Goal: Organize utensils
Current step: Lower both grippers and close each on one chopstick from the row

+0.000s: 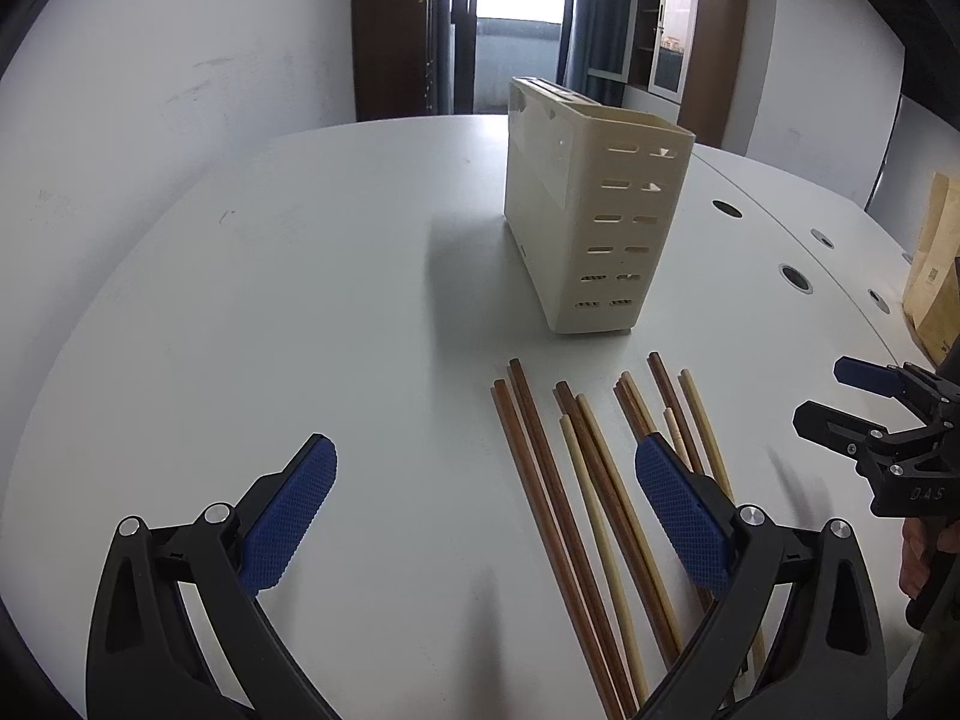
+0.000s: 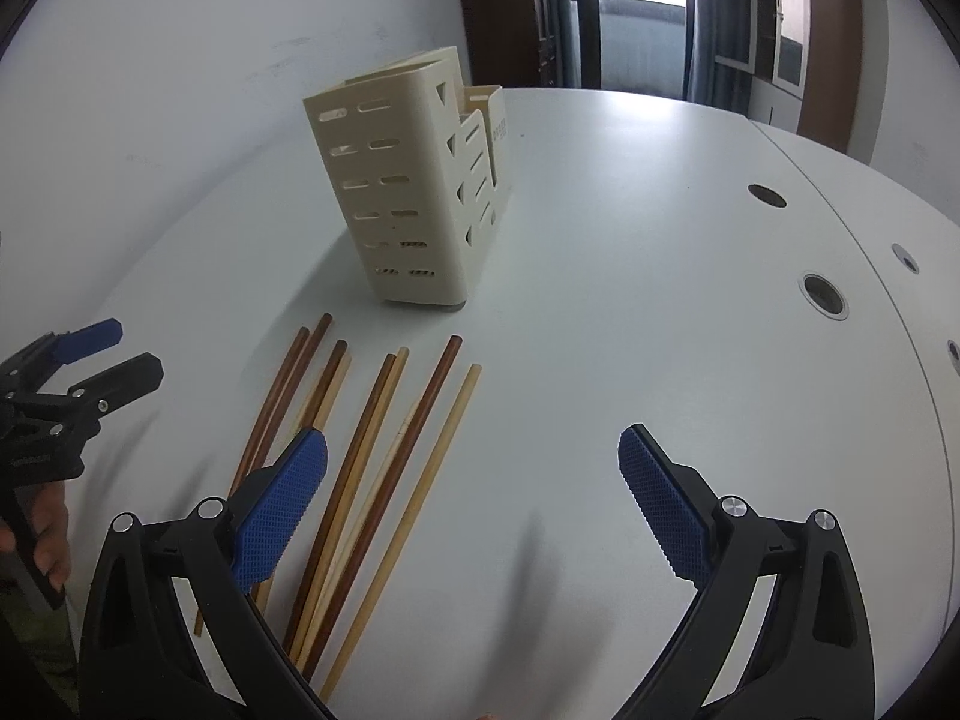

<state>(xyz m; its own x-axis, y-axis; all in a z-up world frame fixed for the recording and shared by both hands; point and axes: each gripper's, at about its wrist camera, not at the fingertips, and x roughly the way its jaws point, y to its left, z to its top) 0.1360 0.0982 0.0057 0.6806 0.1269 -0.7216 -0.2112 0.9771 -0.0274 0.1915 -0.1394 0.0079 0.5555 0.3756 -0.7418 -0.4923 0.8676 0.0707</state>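
Note:
Several chopsticks, some dark brown and some pale, lie side by side on the white table. Behind them stands a cream slotted utensil holder, upright. My left gripper hovers open above the table, its right pad over the chopsticks. In the right wrist view the same chopsticks lie at lower left and the holder stands behind them. My right gripper is open with nothing between its fingers. Each gripper shows in the other's view: the right gripper and the left gripper, both open.
Round cable holes run along a seam on the table's right side. Brown paper bags stand at the far right edge. A hand holds the left gripper's handle. A white wall lies behind the table, with a doorway beyond.

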